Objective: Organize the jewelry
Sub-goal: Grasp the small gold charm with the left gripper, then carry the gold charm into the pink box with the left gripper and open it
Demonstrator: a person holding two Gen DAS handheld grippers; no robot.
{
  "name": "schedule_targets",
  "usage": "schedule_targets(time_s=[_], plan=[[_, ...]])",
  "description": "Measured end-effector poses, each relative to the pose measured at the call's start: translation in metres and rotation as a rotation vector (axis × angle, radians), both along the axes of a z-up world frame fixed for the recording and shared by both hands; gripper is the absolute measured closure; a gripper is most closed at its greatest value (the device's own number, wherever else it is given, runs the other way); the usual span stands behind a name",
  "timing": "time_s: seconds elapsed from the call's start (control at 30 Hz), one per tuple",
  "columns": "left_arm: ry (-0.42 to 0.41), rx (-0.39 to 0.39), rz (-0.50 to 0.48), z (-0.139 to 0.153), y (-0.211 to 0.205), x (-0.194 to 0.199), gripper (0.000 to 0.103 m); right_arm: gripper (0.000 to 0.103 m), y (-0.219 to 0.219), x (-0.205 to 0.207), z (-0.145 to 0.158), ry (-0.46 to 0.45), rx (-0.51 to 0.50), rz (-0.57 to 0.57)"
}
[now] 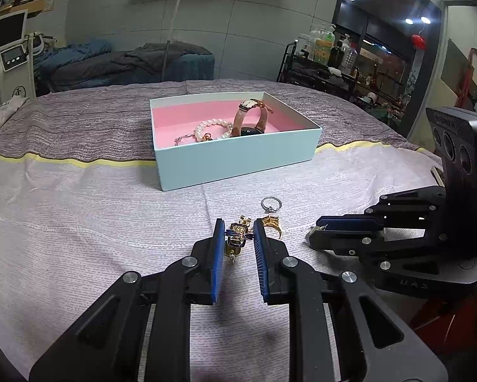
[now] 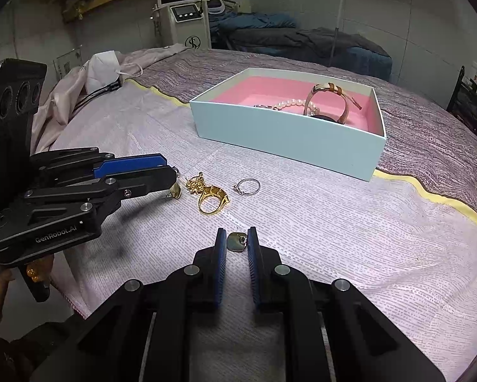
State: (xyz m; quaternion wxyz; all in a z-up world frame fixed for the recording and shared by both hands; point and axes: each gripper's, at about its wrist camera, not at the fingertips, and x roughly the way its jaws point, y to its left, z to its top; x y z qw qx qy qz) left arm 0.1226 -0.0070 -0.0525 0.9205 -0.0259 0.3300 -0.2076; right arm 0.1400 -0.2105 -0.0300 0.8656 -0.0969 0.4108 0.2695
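While spread over the pale cloth (image 1: 79, 222) near its front edge, left gripper (image 1: 238, 232) with blue pads either side of a gold earring (image 1: 236, 238), not quite pressing it. To its right, right gripper (image 2: 237, 238) narrowly parted around a dark square pendant (image 2: 236, 242); whether pinching it, cannot tell. Just beyond the left fingertips, a gold ring (image 2: 213, 199) lying on the cloth, beside a small gold charm (image 2: 196, 184). A little farther, a thin silver ring (image 2: 248, 187), apart from the gold one. Toward the cloth's far edge, on the yellow stripe, an open pale-blue box (image 1: 238, 159) with pink lining, holding a pearl bracelet (image 1: 213, 129) and a watch (image 1: 252, 117) standing on its strap.
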Motion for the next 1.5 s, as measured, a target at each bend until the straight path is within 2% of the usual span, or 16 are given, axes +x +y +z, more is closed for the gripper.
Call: schedule_targets(time_s=[0.4, 0.83, 1.13, 1.5], plan=[[-0.061, -0.026, 0.0, 0.028, 0.006, -0.004, 0.084, 0.09, -0.012, 0.002, 0.028, -0.097, 0.08, -0.038], [-0.158, -0.028, 0.0, 0.061, 0.003, 0.028, 0.084, 0.09, -0.012, 0.028, 0.063, -0.21, 0.124, -0.066], [-0.165, -0.021, 0.016, 0.067, 0.003, 0.062, 0.084, 0.09, -0.009, 0.055, 0.06, -0.194, 0.132, -0.113], [-0.087, 0.021, -0.002, 0.044, -0.005, 0.103, 0.084, 0.09, -0.015, 0.088, 0.045, -0.154, 0.075, -0.19]])
